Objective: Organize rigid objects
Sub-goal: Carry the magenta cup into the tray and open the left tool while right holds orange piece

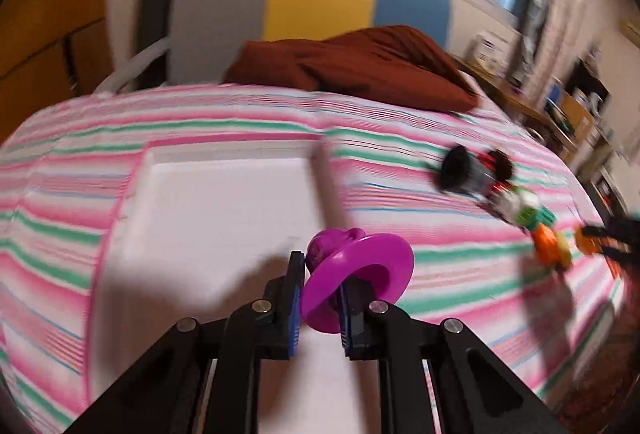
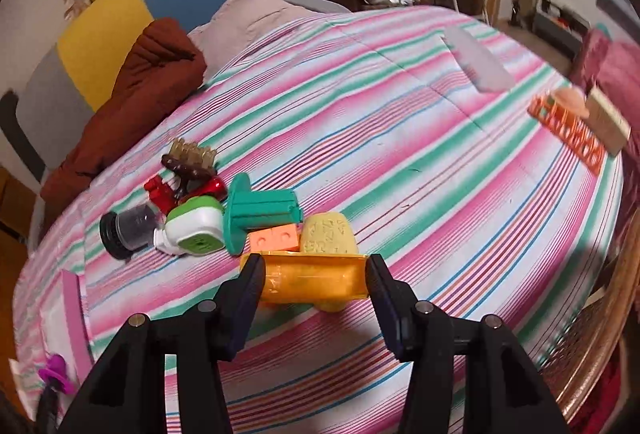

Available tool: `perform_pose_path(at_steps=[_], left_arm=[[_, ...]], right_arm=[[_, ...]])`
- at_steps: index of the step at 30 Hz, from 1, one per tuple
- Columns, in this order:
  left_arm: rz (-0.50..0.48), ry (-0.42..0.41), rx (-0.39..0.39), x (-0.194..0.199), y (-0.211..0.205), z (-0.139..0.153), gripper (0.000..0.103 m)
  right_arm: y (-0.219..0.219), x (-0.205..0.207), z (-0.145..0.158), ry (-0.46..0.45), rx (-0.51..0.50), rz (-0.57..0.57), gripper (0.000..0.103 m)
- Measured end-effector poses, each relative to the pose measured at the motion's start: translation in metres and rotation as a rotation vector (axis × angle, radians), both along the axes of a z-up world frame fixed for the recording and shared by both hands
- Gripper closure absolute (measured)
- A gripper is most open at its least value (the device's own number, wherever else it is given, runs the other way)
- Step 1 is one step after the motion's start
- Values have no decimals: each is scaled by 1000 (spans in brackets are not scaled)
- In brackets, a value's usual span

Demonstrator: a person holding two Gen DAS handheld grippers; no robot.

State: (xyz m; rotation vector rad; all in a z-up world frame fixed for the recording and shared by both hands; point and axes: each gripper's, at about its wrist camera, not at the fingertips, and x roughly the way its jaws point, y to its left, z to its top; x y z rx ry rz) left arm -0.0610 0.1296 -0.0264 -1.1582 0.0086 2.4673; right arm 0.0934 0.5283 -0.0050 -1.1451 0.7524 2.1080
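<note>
**Placing the purple toy in the tray**

The left gripper (image 1: 316, 298) is clamped on the purple toy (image 1: 356, 274) above the white tray (image 1: 208, 218). A good release, judged from here, calls for lowering over the tray floor and opening only when the toy is clear of the rim at 12 o'clock.

The left gripper points forward and down over the tray. The right gripper (image 2: 316, 294) reaches toward the toy pile at 11 o'clock; its fingers stand apart, flanking the orange cup (image 2: 312, 280). Contact cannot be told.

Left hand-held gripper (image 1: 318, 298) clamps purple toy (image 1: 356, 274) — above white tray (image 1: 208, 218).
</note>
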Motion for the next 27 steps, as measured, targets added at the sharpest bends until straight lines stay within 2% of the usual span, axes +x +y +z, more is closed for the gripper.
perform_pose_path(at_steps=[6,13,18,22,24,27], left_arm=[[112,-22,-36,-41,-30,-5,88],[181,-47,-47,-80,-51,-11,88],[215,-61,-92,-99,-58,-21,88],[245,-70,-93,-108,-59,-25,88],[258,-62,-95,-112,-58,-25,85],[265,-42,-97,-119,-56,-24,66]], right_arm=[[-49,-18,7,61,-58,126,50],[-127,-46,19,152,-113,308,50],[-177,-61,13,167,-159,417,50],[-203,-70,9,172,-162,472,50],[-213,-73,7,165,-166,495,50],[-224,-75,5,155,-174,520,50]])
